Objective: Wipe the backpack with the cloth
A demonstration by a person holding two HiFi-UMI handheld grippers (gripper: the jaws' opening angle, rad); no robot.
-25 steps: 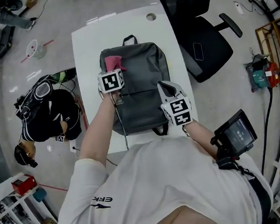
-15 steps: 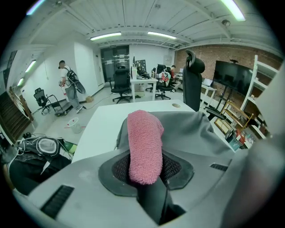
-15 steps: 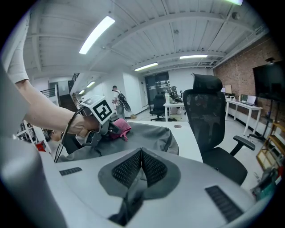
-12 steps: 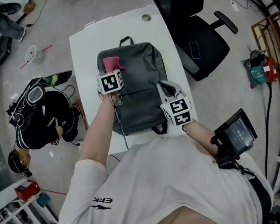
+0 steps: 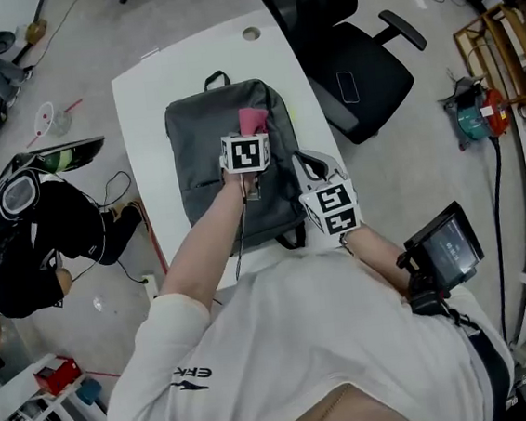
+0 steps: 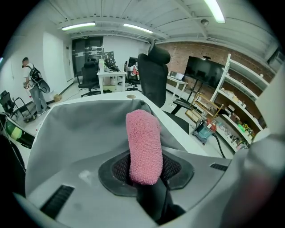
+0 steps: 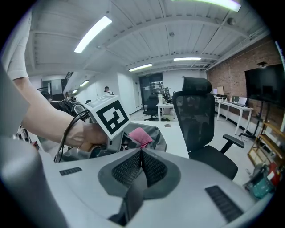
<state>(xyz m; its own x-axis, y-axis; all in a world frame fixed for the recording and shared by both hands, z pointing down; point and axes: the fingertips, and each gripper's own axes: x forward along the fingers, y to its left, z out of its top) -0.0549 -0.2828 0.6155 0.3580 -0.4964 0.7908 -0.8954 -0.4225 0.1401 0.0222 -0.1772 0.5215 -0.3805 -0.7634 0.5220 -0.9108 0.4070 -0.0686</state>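
Left gripper [image 6: 144, 176]: jaws clamped on the pink cloth [image 6: 143, 147], and there it was, a rolled pad standing out past the tips.
Backpack [image 5: 206, 155]: grey, flat on its back, right under and ahead of the left gripper, carry handle at the end farthest from it.
Right gripper [image 7: 141, 156]: jaws pressed together, nothing between them; it sat just right of the left gripper, at the backpack's right edge. Whether it touched the bag was hard to judge.
Writing: the sleeve print [image 5: 189, 373] read "ERK", the rest lost in a fold. The marker cubes carried black-and-white squares, no words.
Surface: white table [image 5: 143, 87], with a round cable hole [image 5: 251, 34] beyond the left gripper.
Room: grey floor; black office chair [image 5: 341, 66] beyond and right of the right gripper.
Head view only: a small lit screen [image 5: 444, 246] behind the right gripper, by the person's right arm.
Left gripper view only: brick wall [image 6: 178, 51], a dark wall screen [image 6: 204, 71] and a standing person [image 6: 33, 84] far off to the left.
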